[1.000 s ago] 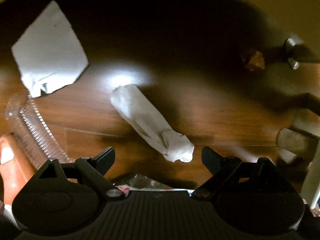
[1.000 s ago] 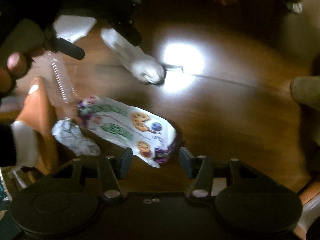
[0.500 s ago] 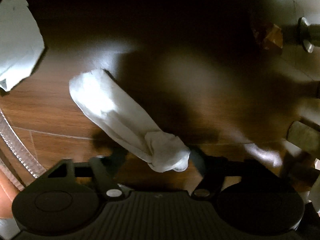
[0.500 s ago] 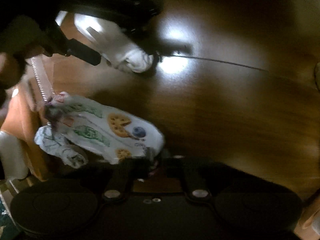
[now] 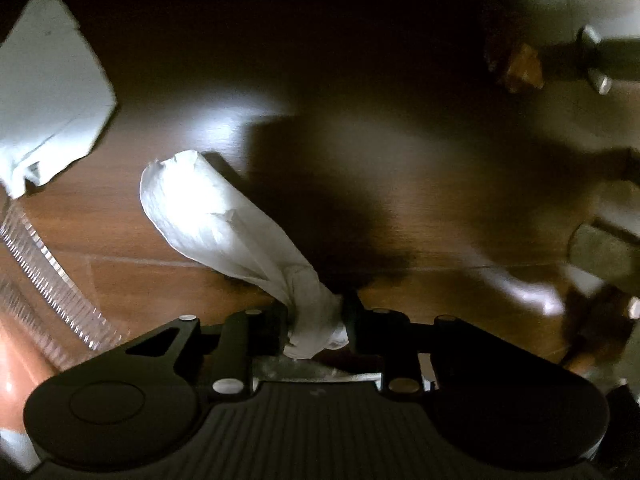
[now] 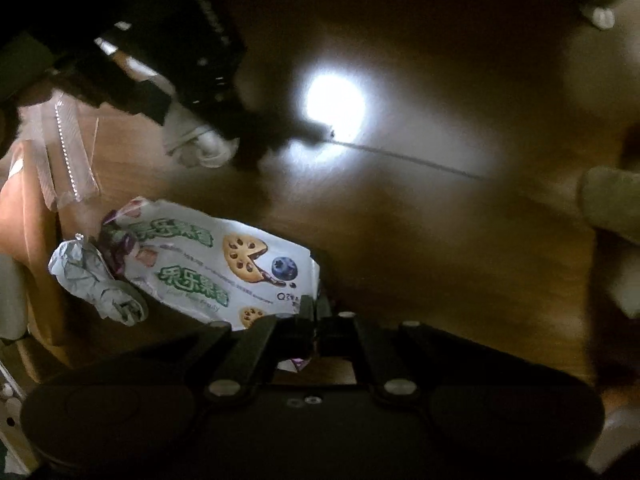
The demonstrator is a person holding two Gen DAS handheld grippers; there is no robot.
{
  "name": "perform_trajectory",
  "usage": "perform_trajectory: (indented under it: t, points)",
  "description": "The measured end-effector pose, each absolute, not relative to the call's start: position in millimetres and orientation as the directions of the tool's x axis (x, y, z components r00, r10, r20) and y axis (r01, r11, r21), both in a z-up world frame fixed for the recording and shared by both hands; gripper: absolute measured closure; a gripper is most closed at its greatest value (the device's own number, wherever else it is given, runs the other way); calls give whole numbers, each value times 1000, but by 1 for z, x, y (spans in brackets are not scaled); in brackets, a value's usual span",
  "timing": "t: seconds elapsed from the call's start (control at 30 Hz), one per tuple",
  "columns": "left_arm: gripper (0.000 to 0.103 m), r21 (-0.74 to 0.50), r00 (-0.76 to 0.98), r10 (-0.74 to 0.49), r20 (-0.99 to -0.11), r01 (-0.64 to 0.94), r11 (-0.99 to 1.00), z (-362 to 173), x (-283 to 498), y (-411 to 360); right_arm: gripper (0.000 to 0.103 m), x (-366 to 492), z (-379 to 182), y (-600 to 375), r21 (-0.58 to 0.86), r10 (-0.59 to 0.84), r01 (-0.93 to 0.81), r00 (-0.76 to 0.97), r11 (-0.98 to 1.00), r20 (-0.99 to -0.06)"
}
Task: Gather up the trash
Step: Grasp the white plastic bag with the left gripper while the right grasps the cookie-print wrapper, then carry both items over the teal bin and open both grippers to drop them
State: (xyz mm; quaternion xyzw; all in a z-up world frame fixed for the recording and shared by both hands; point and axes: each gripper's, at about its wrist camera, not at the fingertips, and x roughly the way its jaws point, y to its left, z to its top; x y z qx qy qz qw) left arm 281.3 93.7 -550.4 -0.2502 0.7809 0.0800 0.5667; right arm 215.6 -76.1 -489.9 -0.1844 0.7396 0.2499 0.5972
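Observation:
On a dark wooden floor, my left gripper (image 5: 314,314) is shut on the knotted end of a twisted white tissue (image 5: 224,224), whose long body trails up and left. My right gripper (image 6: 318,314) is shut on the corner of a white snack wrapper (image 6: 216,264) printed with cookies and a blueberry. In the right wrist view the left gripper (image 6: 240,136) shows at upper left, holding the same tissue (image 6: 200,148). A crumpled grey foil ball (image 6: 100,284) lies against the wrapper's left end.
A flat white paper sheet (image 5: 48,100) lies at far left. A clear ridged plastic piece (image 5: 44,280) sits beside an orange object (image 6: 24,232). A small orange scrap (image 5: 520,68) lies near metal furniture feet (image 5: 596,64) at upper right.
Both grippers came down and shut: the left onto the tissue's knotted end, the right onto the snack wrapper's corner.

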Motion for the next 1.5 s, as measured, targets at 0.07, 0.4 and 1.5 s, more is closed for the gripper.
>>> perform_trajectory:
  t: [0.07,0.4,1.5]
  points:
    - [76,-171,-205,-306,-930,-495,852,-533,279,98,102,218,-473,-75,132,26,-584,-187,801,-982]
    - [76,-225,-76,-306,-949,-517,826,-418,247,115,102,211,-367,-93,48,70,-549,18,835,-997]
    - [76,-410,555,-295,-778,-92,908,-29,163,10,102,142,-36,-277,248,403,-318,696,915,-594]
